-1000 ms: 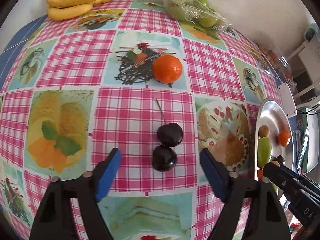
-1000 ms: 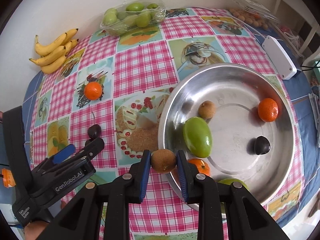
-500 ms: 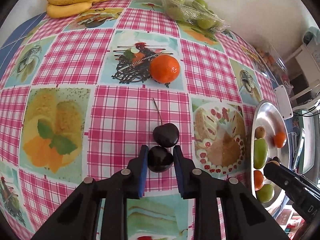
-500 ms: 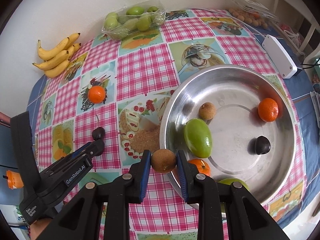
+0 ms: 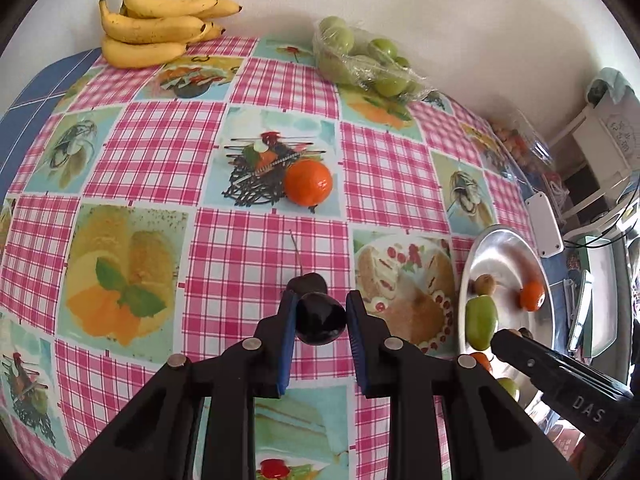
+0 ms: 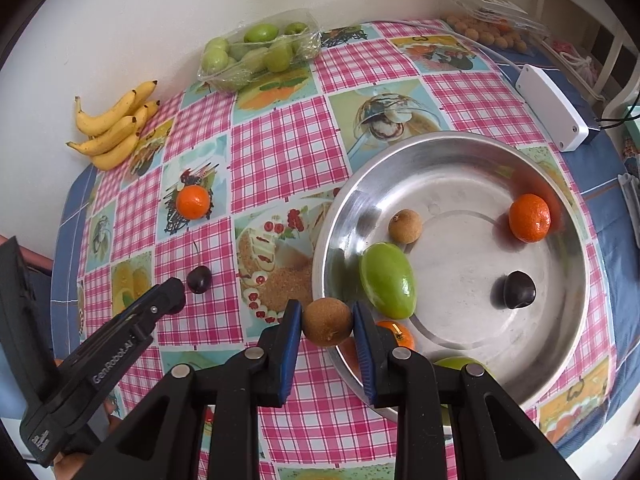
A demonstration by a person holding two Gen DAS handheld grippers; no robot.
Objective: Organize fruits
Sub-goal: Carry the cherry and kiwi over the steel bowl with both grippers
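Cherry (image 5: 319, 323) clamped, left view; kiwi (image 6: 327, 321) clamped, right view.

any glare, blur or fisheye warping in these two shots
Left wrist view: strong fisheye, the checked tablecloth bulges like a dome with dark corners; the cherry in the left tongs is sharp. Right wrist view: same bowing; the steel bowl shows soft sheen and smeared fruit reflections, no harsh glare; the brown fruit in the right tongs is in focus.
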